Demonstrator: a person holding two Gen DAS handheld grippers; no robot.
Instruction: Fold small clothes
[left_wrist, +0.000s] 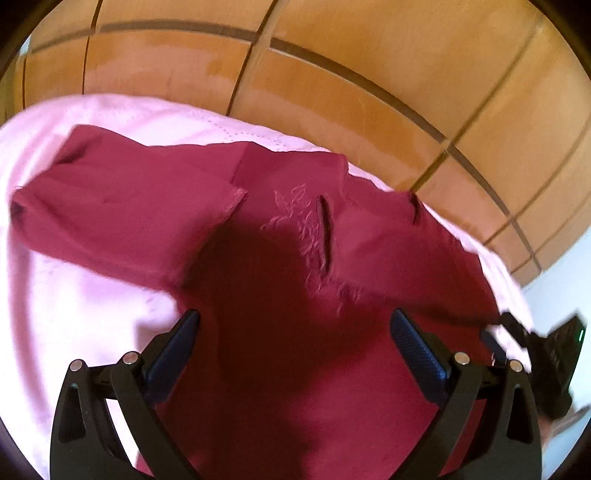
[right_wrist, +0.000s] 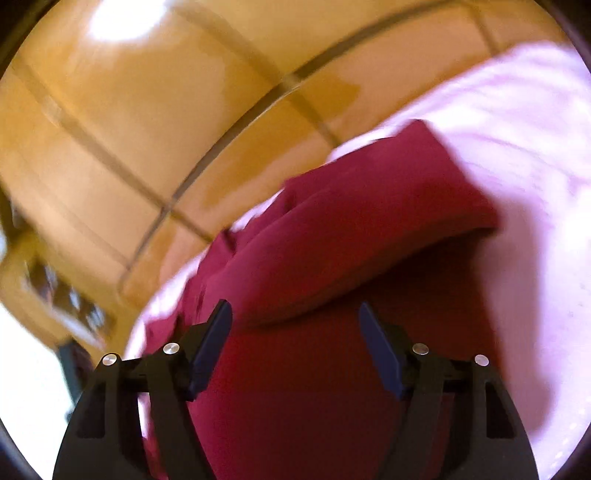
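Both claws, left gripper and right gripper, gape wide and empty right over the maroon garment; its folded sleeve lies toward the pink sheet's left edge, left's closer.

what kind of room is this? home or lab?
Probably a home, maybe a bedroom: a dark red garment lies on a pale pink sheet, apparently over a bed or table, above an orange tiled floor.
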